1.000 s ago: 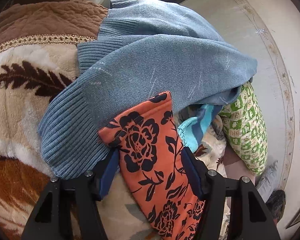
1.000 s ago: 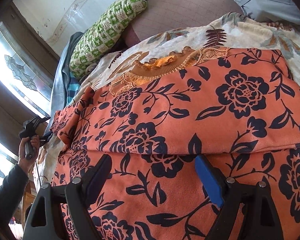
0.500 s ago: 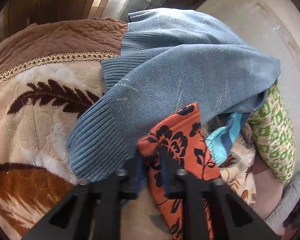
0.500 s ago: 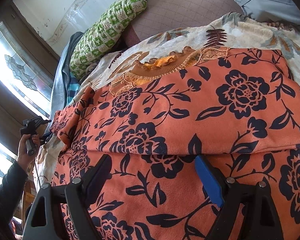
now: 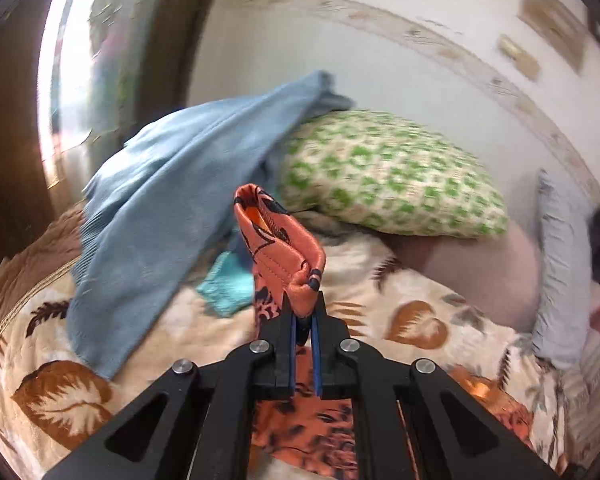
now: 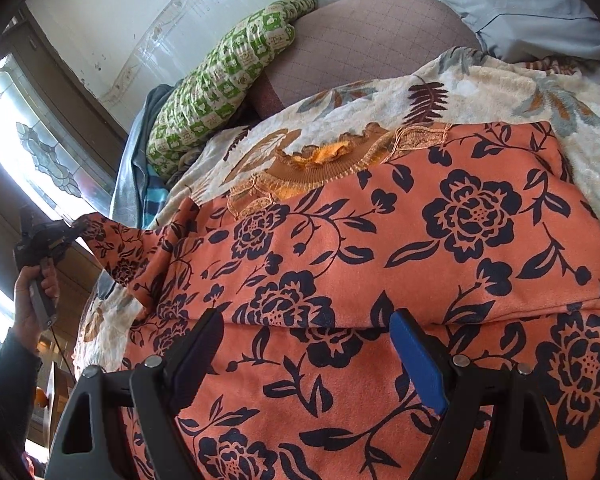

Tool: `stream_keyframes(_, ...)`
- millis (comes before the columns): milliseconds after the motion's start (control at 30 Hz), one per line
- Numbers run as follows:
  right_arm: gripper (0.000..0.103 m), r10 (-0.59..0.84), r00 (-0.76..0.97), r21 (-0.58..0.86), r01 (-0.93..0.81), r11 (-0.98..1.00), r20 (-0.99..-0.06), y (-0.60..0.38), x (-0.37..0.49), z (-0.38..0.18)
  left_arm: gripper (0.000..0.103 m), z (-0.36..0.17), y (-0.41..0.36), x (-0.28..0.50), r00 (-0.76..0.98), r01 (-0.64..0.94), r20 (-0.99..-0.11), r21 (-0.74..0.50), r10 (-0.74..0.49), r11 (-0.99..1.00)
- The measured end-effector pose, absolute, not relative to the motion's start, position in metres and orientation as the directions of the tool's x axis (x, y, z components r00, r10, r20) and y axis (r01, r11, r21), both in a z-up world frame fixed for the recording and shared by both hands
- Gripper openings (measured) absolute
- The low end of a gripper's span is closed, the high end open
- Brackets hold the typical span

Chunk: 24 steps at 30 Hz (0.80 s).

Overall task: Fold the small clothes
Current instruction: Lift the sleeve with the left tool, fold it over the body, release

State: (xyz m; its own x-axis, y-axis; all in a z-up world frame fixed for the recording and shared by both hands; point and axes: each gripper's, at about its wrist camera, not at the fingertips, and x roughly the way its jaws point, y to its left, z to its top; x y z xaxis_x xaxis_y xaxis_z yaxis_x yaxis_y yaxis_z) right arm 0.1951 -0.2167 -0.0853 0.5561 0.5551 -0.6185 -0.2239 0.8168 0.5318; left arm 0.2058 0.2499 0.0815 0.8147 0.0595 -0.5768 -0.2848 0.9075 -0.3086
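An orange garment with dark blue flowers point(image 6: 400, 240) lies spread on the bed, its gold ruffled collar point(image 6: 324, 160) toward the pillows. My left gripper point(image 5: 304, 312) is shut on the end of its sleeve point(image 5: 284, 248) and holds it lifted off the blanket; the same gripper point(image 6: 66, 234) shows far left in the right wrist view, pulling the sleeve point(image 6: 116, 248) out sideways. My right gripper point(image 6: 304, 344) is open and rests over the lower part of the garment, with cloth between its fingers.
A blue knit sweater point(image 5: 172, 216) and a turquoise striped piece point(image 5: 228, 284) lie in a heap to the left. A green patterned pillow point(image 5: 388, 176), a brown pillow point(image 6: 364, 36) and a grey one point(image 6: 516, 4) line the wall. A leaf-print blanket point(image 5: 400, 292) covers the bed.
My left gripper closed on the sleeve end, then lifted it and swung up toward the pillows. The right gripper has stayed still and open.
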Motion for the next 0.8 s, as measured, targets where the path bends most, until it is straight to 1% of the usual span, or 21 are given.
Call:
stream_keyframes(133, 0.087, 0.557, 0.599, 0.563, -0.204, 0.801, -0.576, -0.235, 0.189, -0.073, 0.006, 0.132, 0.129, 0.193, 0.872, -0.032, -0.477, -0.270, -0.105, 0.962)
stream_keyframes(233, 0.087, 0.547, 0.638, 0.595, -0.168, 0.786, -0.543, -0.255, 0.185, -0.066, 0.006, 0.150, 0.041, 0.188, 0.871, 0.114, -0.433, -0.279, -0.231, 0.954)
stream_keyframes(300, 0.087, 0.527, 0.673, 0.628, -0.119, 0.769, -0.519, -0.275, 0.184, -0.063, 0.006, 0.147, -0.014, 0.188, 0.844, 0.197, -0.434, -0.297, -0.316, 0.934)
stream_keyframes(367, 0.087, 0.510, 0.706, 0.677, -0.058, 0.733, -0.492, -0.299, 0.183, -0.063, 0.006, 0.134, -0.064, 0.190, 0.820, 0.240, -0.447, -0.299, -0.358, 0.923)
stream_keyframes(467, 0.087, 0.480, 0.742, 0.752, 0.048, 0.658, -0.468, -0.337, 0.182, -0.072, 0.006, 0.099, -0.126, 0.206, 0.760, 0.292, -0.511, -0.284, -0.402, 0.913)
stream_keyframes(500, 0.087, 0.467, 0.750, 0.767, 0.084, 0.636, -0.469, -0.347, 0.181, -0.076, 0.011, 0.083, -0.144, 0.215, 0.725, 0.301, -0.552, -0.285, -0.412, 0.910)
stream_keyframes(533, 0.087, 0.452, 0.755, 0.776, 0.118, 0.619, -0.476, -0.357, 0.181, -0.081, 0.027, 0.064, -0.157, 0.223, 0.675, 0.303, -0.603, -0.300, -0.426, 0.905)
stream_keyframes(567, 0.087, 0.439, 0.757, 0.783, 0.151, 0.604, -0.484, -0.365, 0.181, -0.086, 0.038, 0.044, -0.164, 0.231, 0.615, 0.303, -0.654, -0.321, -0.441, 0.898)
stream_keyframes(600, 0.087, 0.430, 0.758, 0.791, 0.179, 0.585, -0.490, -0.372, 0.180, -0.091, 0.053, 0.027, -0.167, 0.235, 0.553, 0.290, -0.702, -0.344, -0.449, 0.893)
stream_keyframes(633, 0.087, 0.428, 0.758, 0.800, 0.202, 0.565, -0.493, -0.378, 0.179, -0.095, 0.053, 0.017, -0.165, 0.231, 0.509, 0.281, -0.724, -0.371, -0.465, 0.885)
stream_keyframes(667, 0.087, 0.428, 0.757, 0.810, 0.220, 0.544, -0.493, -0.384, 0.179, -0.099, 0.053, 0.011, -0.157, 0.225, 0.500, 0.280, -0.722, -0.387, -0.478, 0.879)
stream_keyframes(733, 0.088, 0.431, 0.758, 0.823, 0.238, 0.516, -0.490, -0.390, 0.179, -0.103, 0.054, 0.014, -0.136, 0.214, 0.534, 0.275, -0.715, -0.358, -0.451, 0.893)
stream_keyframes(767, 0.088, 0.438, 0.755, 0.824, 0.232, 0.516, -0.487, -0.389, 0.180, -0.102, 0.056, 0.018, -0.119, 0.206, 0.557, 0.277, -0.699, -0.353, -0.448, 0.894)
stream_keyframes(800, 0.088, 0.446, 0.753, 0.822, 0.217, 0.527, -0.485, -0.386, 0.182, -0.100, 0.062, 0.021, -0.099, 0.199, 0.589, 0.264, -0.686, -0.337, -0.427, 0.904)
